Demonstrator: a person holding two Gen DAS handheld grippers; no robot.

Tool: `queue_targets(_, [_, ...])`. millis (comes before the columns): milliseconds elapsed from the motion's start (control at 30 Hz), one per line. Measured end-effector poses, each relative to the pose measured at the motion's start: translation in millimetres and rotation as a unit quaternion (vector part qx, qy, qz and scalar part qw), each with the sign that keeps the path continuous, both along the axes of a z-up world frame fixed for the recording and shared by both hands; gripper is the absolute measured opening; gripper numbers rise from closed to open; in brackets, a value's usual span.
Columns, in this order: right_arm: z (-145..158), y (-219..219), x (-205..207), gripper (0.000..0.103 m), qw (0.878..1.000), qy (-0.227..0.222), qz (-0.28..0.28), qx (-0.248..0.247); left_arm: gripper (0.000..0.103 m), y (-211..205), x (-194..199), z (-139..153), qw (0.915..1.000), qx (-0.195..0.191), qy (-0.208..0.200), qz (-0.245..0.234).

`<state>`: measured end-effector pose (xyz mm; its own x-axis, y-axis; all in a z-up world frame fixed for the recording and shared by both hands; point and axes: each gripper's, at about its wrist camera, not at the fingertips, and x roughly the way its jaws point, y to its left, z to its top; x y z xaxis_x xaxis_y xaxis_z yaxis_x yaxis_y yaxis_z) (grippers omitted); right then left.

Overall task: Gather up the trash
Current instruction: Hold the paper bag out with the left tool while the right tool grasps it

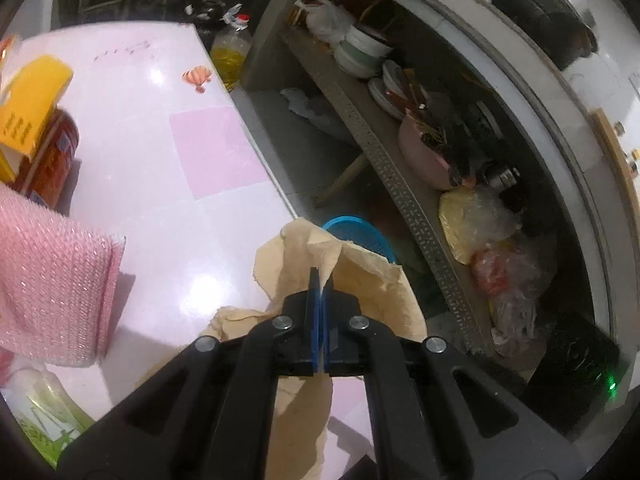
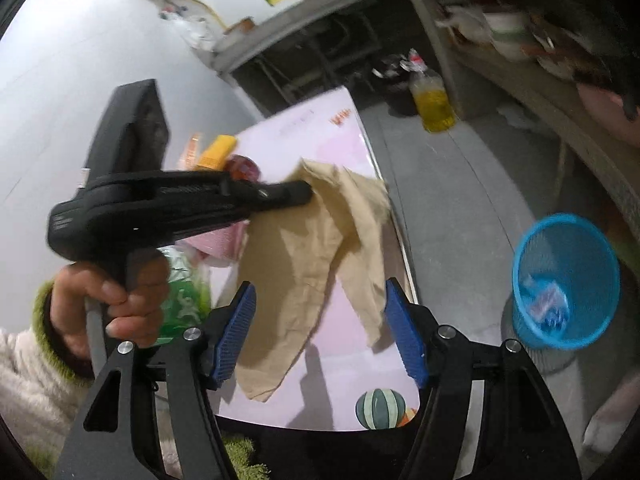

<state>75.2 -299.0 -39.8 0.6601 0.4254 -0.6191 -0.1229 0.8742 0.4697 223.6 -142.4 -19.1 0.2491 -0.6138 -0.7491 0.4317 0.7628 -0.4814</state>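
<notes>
- Nearest the lens in the left wrist view, the left tongs [image 1: 320, 284] are clamped tight on a crumpled tan paper [image 1: 360, 276], their blue pads pressed together with the sheet pinched between them.
- In the right wrist view the right tongs [image 2: 320, 332] stand wide, blue pads [image 2: 236, 332] well apart and gripping nothing; the lower end of the tan paper [image 2: 304, 264] hangs in front of the gap between them, and whether it touches a pad cannot be told.
- The paper hangs from the tip of the left tongs [image 2: 300, 194] over the right edge of the pink worktop [image 2: 340, 344], creased and drooping, its lower end trailing toward the surface.
- A hand [image 2: 108, 300] in a fuzzy white sleeve with a green cuff grips the handle of the left tool.
- A blue mesh bin [image 2: 568, 280] stands on the grey floor just right of the worktop, with some scraps already at its bottom; from the left wrist its rim [image 1: 352, 228] peeks out behind the paper.
- On the worktop [image 1: 160, 160] lie a pink textured cloth [image 1: 52, 280], a yellow box [image 1: 28, 108], a red can [image 1: 56, 160] and a green-labelled bottle [image 1: 44, 412].
- A bottle of yellow oil [image 2: 434, 104] stands on the floor farther back, beside a shelf [image 1: 384, 160] crowded with bowls and plastic bags.
</notes>
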Motion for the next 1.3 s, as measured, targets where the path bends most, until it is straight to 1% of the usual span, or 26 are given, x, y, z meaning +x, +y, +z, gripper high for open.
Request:
queue_targets(33, [6,1,-2,0.082,1.0,-0.011,0.004,-0.005,0.0,3,-2,3,1.0,-0.001,-0.004,-0.005])
queue_targets(67, [13,3,-4,0.088,0.999,-0.031,0.007,-0.015,0.0,4,-4,6,0.9999,-0.004,-0.006,-0.012])
queue_targets(133, [22,10,-4,0.093,0.997,-0.059,0.021,-0.042,0.0,9,-9,15,0.9997,-0.009,-0.005,-0.022])
queue_targets(200, [24,21,0,0.095,0.994,-0.074,0.044,-0.071,0.0,11,-14,22,0.9993,-0.014,-0.009,-0.034])
queue_targets(233, [23,26,3,0.095,0.993,-0.077,0.055,-0.077,0.0,13,-15,25,0.999,-0.019,-0.009,-0.039])
queue_targets(333, [12,42,17,0.095,0.99,-0.072,0.081,-0.096,0.0,16,-20,36,0.9979,-0.041,-0.007,-0.05])
queue_targets(467, [-2,54,29,0.095,0.987,-0.068,0.078,-0.125,0.0,24,-29,48,0.9956,-0.071,-0.008,-0.061])
queue_targets(500, [-4,54,32,0.092,0.988,-0.066,0.069,-0.124,0.0,26,-32,52,0.9948,-0.08,-0.009,-0.062])
queue_targets(533, [-5,52,33,0.081,0.989,-0.066,0.062,-0.117,0.0,29,-34,55,0.9943,-0.085,-0.012,-0.064])
queue_targets(567, [-4,50,34,0.073,0.99,-0.065,0.057,-0.109,0.0,31,-37,58,0.9938,-0.089,-0.015,-0.064])
queue_targets(600, [-4,46,35,0.069,0.993,-0.062,0.047,-0.093,0.0,34,-40,60,0.9934,-0.093,-0.018,-0.064])
queue_targets(667, [-5,40,35,0.051,0.994,-0.058,0.031,-0.082,0.0,39,-43,63,0.9926,-0.101,-0.02,-0.063])
queue_targets(700, [-5,38,34,0.047,0.995,-0.057,0.024,-0.078,0.0,43,-45,64,0.9922,-0.106,-0.019,-0.062])
queue_targets(767, [-4,32,32,0.031,0.996,-0.057,0.006,-0.066,0.0,47,-47,64,0.9917,-0.112,-0.015,-0.061])
queue_targets(800, [-3,29,31,0.028,0.996,-0.058,0.0,-0.061,0.0,50,-48,63,0.9917,-0.113,-0.013,-0.059])
queue_targets(867, [0,25,28,0.018,0.996,-0.064,-0.012,-0.057,0.0,53,-50,60,0.9922,-0.111,-0.009,-0.056])
queue_targets(967, [6,21,24,0.01,0.996,-0.075,-0.02,-0.051,0.0,58,-49,54,0.9929,-0.109,-0.002,-0.048])
queue_targets(1067, [10,19,21,0.007,0.995,-0.082,-0.027,-0.046,0.0,62,-49,48,0.9933,-0.108,0.005,-0.041])
queue_targets(1200, [13,19,18,0.006,0.995,-0.088,-0.031,-0.035,0.0,66,-51,42,0.9924,-0.116,0.016,-0.037])
queue_targets(1300, [7,23,24,0.006,0.996,-0.066,-0.024,-0.049,0.0,68,-51,38,0.9922,-0.119,0.018,-0.031])
